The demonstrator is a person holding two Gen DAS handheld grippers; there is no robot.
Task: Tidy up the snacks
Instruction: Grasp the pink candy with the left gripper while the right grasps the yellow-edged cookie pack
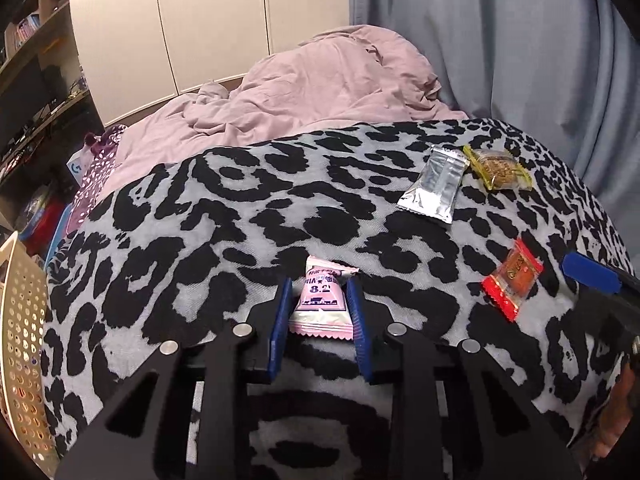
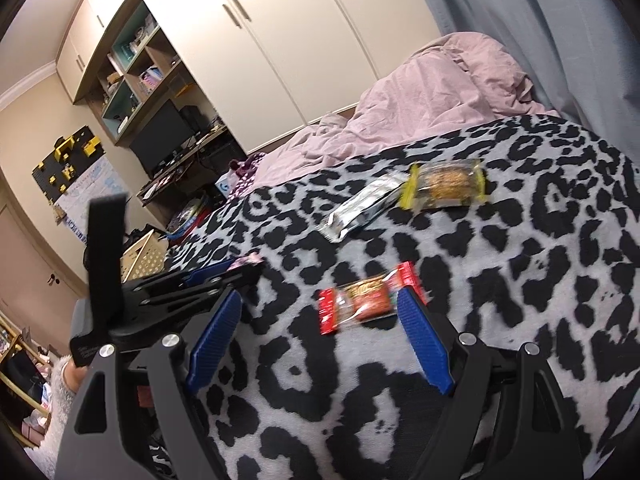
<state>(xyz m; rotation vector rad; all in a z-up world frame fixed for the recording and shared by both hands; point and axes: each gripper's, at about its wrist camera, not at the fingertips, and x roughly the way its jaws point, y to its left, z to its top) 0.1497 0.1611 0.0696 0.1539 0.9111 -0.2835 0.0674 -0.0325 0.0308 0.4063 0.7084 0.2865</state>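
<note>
Four wrapped snacks lie on a grey-and-black leopard-print blanket (image 1: 240, 208). The pink-and-white crimped plastic sachet (image 1: 322, 304) sits between the blue ribbed fingers of the left gripper (image 1: 320, 292), which press against both its sides, pinching it; its lower edge rests on the blanket. Its face reads "8.2" under a line of small characters too fine to make out. The red-ended clear wrapper holding a brown bar (image 2: 370, 300) lies flat just ahead of the right gripper (image 2: 320, 304), whose blue ribbed fingers are spread wide; the right-hand finger (image 2: 420, 336) touches or overlaps the wrapper's red end, the other stands well apart. Gold lettering on the bar is blurred. Farther off, a shiny silver foil pouch (image 1: 436, 184) and a yellow-edged clear packet of a brown grainy cake (image 1: 500, 170) lie touching. A beige perforated plastic basket (image 1: 20, 344) stands at the blanket's left edge. Behind, a crumpled pink duvet (image 1: 320, 80) and grey curtain (image 1: 500, 40).
</note>
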